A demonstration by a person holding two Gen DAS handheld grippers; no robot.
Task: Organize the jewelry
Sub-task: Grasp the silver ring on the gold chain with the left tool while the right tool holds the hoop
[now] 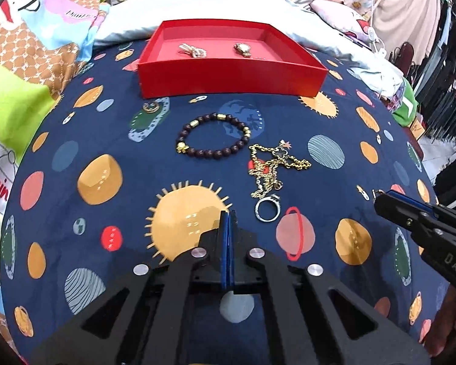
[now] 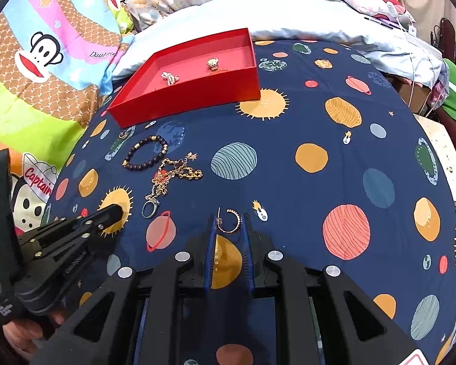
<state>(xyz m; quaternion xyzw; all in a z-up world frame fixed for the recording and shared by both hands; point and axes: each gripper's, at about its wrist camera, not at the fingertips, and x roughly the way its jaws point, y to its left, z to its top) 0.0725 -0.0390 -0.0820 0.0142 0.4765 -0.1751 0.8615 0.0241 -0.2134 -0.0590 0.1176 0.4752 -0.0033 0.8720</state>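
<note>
My left gripper (image 1: 229, 213) is shut, its blue pads pressed together with nothing between them, low over a yellow sun print. A silver ring (image 1: 259, 213) lies just to its right. Beyond that lie a tangled gold chain necklace (image 1: 273, 167) and a dark beaded bracelet (image 1: 211, 153). My right gripper (image 2: 228, 217) is shut on a gold hoop earring (image 2: 235, 213), held a little above the cloth. A red tray (image 1: 228, 82) at the back holds a pearl piece (image 1: 193, 50) and a gold piece (image 1: 242, 49). A small gold item (image 1: 151, 108) lies before the tray's left corner.
Everything rests on a dark blue bedsheet (image 2: 304, 115) printed with planets. Colourful cartoon quilts (image 2: 45, 60) are piled to the left and a pale blue pillow (image 2: 258, 9) lies behind the tray. The bed's edge drops off at the right (image 2: 447, 158).
</note>
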